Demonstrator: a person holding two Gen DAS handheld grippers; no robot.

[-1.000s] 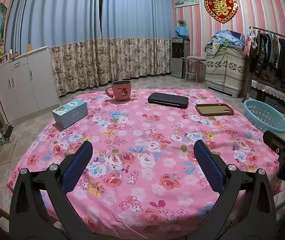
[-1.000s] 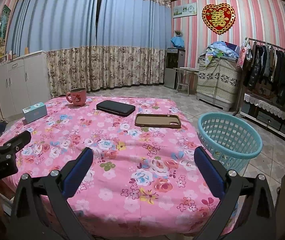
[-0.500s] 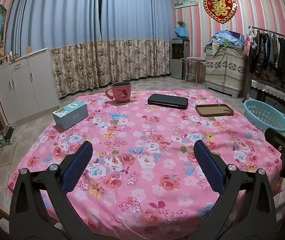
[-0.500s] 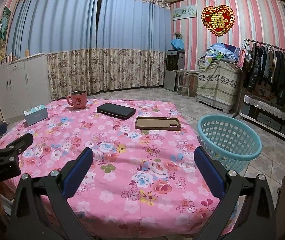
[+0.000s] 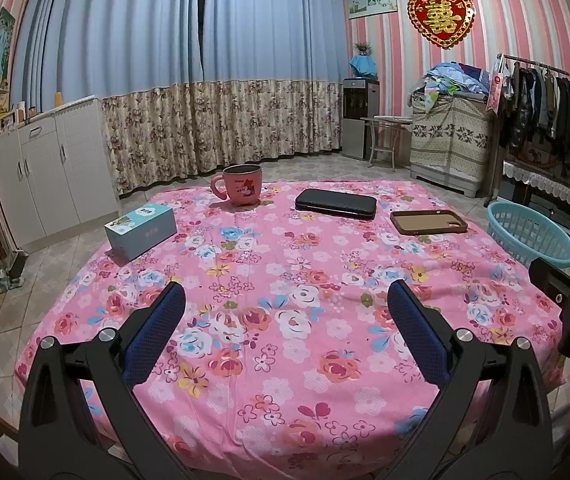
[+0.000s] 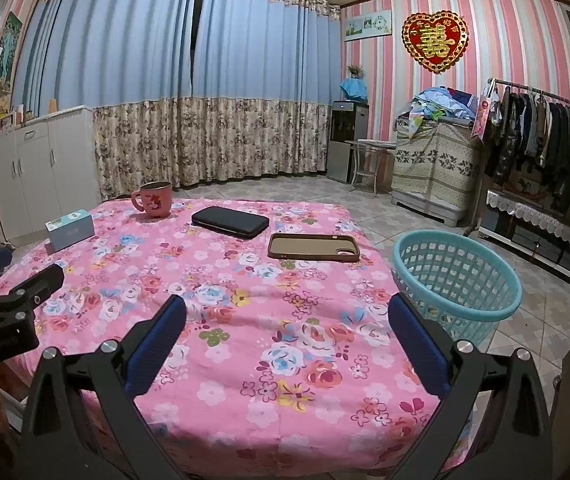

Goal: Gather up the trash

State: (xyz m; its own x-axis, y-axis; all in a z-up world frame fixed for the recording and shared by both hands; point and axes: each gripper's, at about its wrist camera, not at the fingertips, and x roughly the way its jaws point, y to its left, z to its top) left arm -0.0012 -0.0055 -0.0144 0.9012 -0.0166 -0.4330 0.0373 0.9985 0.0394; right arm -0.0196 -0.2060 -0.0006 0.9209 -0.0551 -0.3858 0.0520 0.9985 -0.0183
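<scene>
Both views risen slightly since earlier, left gripper (image 5: 285,312) and right gripper (image 6: 287,316) jaws apart, empty, over worktop (image 5: 285,264), basket (image 6: 457,280) beside it.

From my left cam: left gripper (image 5: 285,300) hung wide open over the pink floral tablecloth (image 5: 285,360), nothing in it. Mug (image 5: 241,184), blue box (image 5: 141,226), black case (image 5: 336,204) & phone case (image 5: 429,222) sat at the far side, teal basket (image 5: 529,236) off the right edge.

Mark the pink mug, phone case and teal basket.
pink mug (image 5: 241,187), left wrist view, on its front wall.
phone case (image 6: 313,246), right wrist view, on its tan inside.
teal basket (image 6: 455,280), right wrist view, on its far inner wall.
</scene>
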